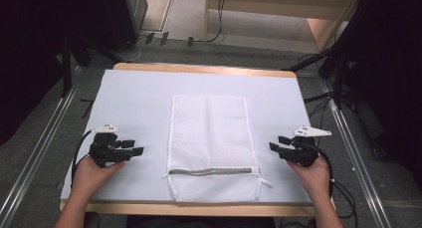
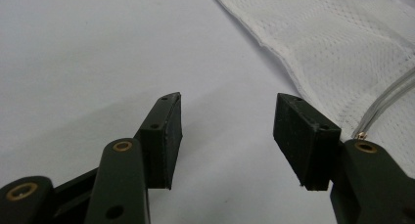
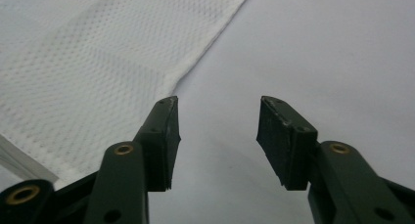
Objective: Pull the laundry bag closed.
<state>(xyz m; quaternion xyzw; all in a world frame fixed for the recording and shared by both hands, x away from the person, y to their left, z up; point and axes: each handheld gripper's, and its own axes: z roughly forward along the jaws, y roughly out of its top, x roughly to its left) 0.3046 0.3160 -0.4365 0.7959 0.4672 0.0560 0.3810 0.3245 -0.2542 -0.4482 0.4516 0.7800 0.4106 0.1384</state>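
Flat between both released, empty grippers lies a zipped white mesh bag (image 1: 209, 141).

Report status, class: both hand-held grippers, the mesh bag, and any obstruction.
Left hand-held gripper open, empty. Right hand-held gripper open, empty. Mesh laundry bag flat between them, zipper closed, untouched. Nothing in the way.

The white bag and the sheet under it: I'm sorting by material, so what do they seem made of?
The bag looks like white synthetic mesh, going by its fine perforated weave, with a grey zipper. The sheet looks smooth, matte, pale; paper, foam or cloth, I cannot tell.
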